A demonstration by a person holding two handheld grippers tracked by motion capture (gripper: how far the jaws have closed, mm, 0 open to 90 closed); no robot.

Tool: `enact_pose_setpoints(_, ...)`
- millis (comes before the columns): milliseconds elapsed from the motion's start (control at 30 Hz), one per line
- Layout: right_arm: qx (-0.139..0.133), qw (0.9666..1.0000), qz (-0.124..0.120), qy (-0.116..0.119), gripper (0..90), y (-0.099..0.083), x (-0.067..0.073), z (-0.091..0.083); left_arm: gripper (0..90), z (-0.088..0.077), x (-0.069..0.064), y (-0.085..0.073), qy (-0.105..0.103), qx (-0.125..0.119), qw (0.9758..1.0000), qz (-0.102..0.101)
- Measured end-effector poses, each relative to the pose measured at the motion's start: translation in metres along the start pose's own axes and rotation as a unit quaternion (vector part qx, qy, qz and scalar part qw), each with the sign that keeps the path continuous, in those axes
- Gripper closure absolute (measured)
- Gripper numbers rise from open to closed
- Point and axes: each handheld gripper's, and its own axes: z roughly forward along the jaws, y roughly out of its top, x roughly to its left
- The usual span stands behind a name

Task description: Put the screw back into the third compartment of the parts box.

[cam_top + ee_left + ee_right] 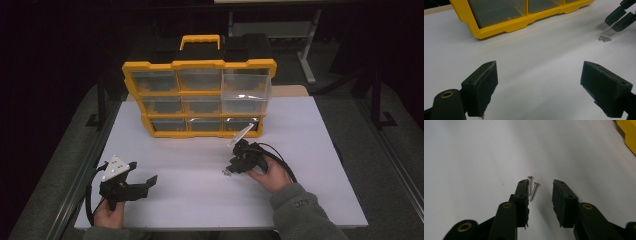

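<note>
Two screws (532, 188) | right tool (540, 191) astride | yellow organizer (199, 98) behind (well apart)

Two black hand-held grippers, grey sleeves

The left gripper (142, 183) carries a grey three-cornered plate; the right gripper (231, 167) trails a looping black cable. Brass-ringed pivots sit behind blocky dark pads (484, 87).

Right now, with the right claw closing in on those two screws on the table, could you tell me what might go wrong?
1. The two screws lie loose between the right claw, nearer one finger; closing may catch just one or push both aside.
2. They lie flat on the white table, so the pads may slide over them.
3. One drawer of the yellow organizer sticks out; a lifted screw could knock its edge.
</note>
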Motion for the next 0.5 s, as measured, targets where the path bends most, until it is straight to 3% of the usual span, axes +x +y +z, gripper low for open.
enact_pose_setpoints(167, 0.006, 1.0000, 0.004, 0.006, 71.1, 0.004, -0.002, 0.010, 13.7, 0.000, 0.000, 0.000, 0.001, 0.002, 1.0000, 0.001)
enact_pose_setpoints(500, 0.017, 0.9998, -0.009, -0.003, 74.9, 0.006, -0.002, 0.022, 13.7, 0.000, 0.001, 0.000, 0.001, 0.002, 1.0000, -0.002)
